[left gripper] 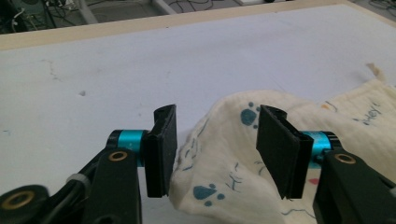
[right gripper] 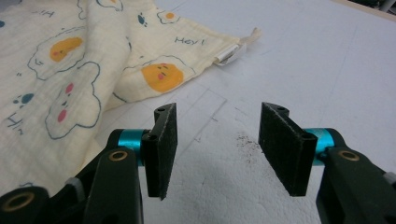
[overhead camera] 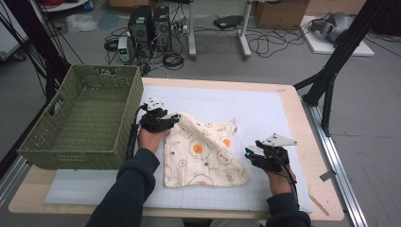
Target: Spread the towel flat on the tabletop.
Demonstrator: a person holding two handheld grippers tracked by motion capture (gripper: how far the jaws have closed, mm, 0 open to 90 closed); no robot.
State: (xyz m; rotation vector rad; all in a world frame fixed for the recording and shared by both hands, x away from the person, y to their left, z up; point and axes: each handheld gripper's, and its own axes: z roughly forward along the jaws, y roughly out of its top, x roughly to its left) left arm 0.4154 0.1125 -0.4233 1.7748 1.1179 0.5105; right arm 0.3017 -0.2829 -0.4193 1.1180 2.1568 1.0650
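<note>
A cream cloth (overhead camera: 203, 151) printed with fried eggs and paw prints lies rumpled on the white mat (overhead camera: 265, 109). My left gripper (overhead camera: 176, 118) is at the cloth's far left corner. In the left gripper view its jaws (left gripper: 215, 149) stand apart with a raised fold of the cloth (left gripper: 224, 182) between them, and the pads do not press on it. My right gripper (overhead camera: 248, 153) is low over the mat, just right of the cloth's near right corner. Its jaws (right gripper: 217, 149) are open over bare mat, with the cloth (right gripper: 70, 60) off to their left and a white tag (right gripper: 229, 53) at the cloth's corner.
A green woven basket (overhead camera: 75, 142) stands at the table's left, close beside my left hand. The wooden table edge (overhead camera: 302, 142) runs along the right. Computers, cables and stand legs are on the floor beyond the table.
</note>
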